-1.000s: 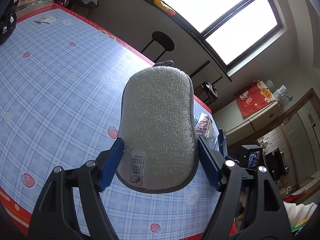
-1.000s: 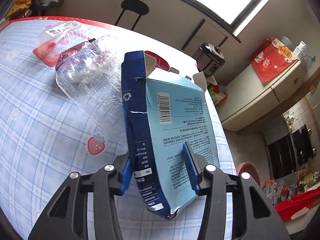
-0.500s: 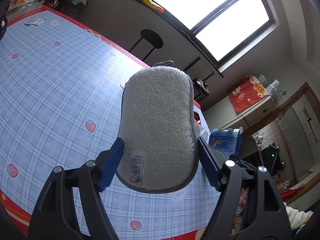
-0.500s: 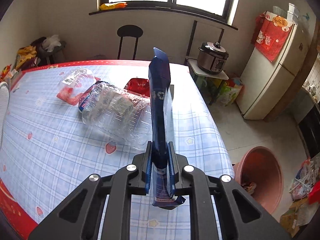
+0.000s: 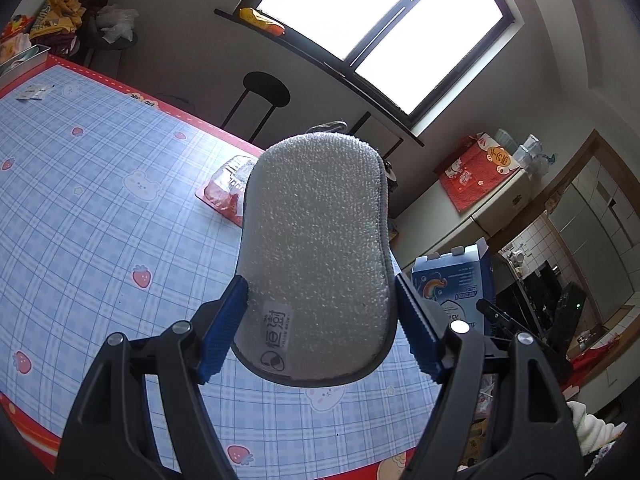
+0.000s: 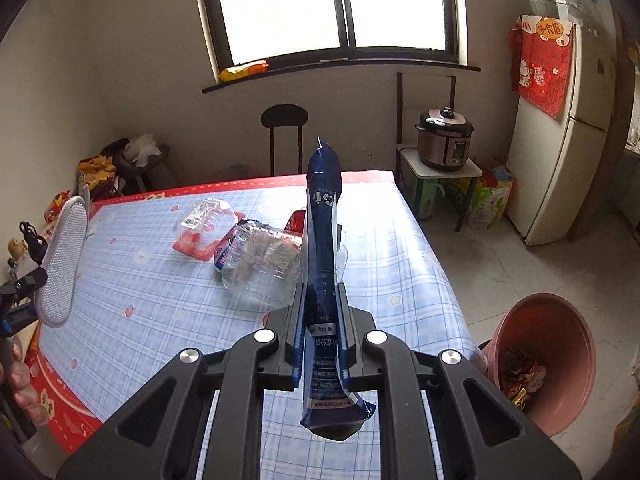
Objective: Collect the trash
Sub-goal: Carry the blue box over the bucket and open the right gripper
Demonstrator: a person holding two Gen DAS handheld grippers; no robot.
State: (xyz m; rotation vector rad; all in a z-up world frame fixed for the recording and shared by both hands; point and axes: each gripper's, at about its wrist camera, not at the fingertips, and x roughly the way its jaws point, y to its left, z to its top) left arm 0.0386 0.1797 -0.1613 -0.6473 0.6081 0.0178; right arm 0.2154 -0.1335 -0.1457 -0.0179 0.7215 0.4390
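My right gripper [image 6: 320,304] is shut on a flattened blue carton [image 6: 322,240], held edge-on and upright above the table's near right part. The same carton [image 5: 456,280] shows at the right of the left wrist view. My left gripper [image 5: 320,292] is shut on a grey scrub sponge [image 5: 316,240], lifted over the table; in the right wrist view that sponge [image 6: 64,260] hangs at the far left. On the blue checked table [image 6: 160,300] lie a crushed clear bottle [image 6: 264,264], a clear tray with a red label [image 6: 204,228] and a red packet [image 6: 296,220].
A pink bin [image 6: 548,320] holding wrappers stands on the floor by the table's right edge. Beyond the table are a black stool [image 6: 284,120], a rice cooker [image 6: 444,140] on a small stand and a fridge [image 6: 560,140]. A hand [image 6: 20,380] shows at lower left.
The right jaws closed and squashed the carton flat, then lifted it off the table as the view swung up. The left gripper rose with the sponge.
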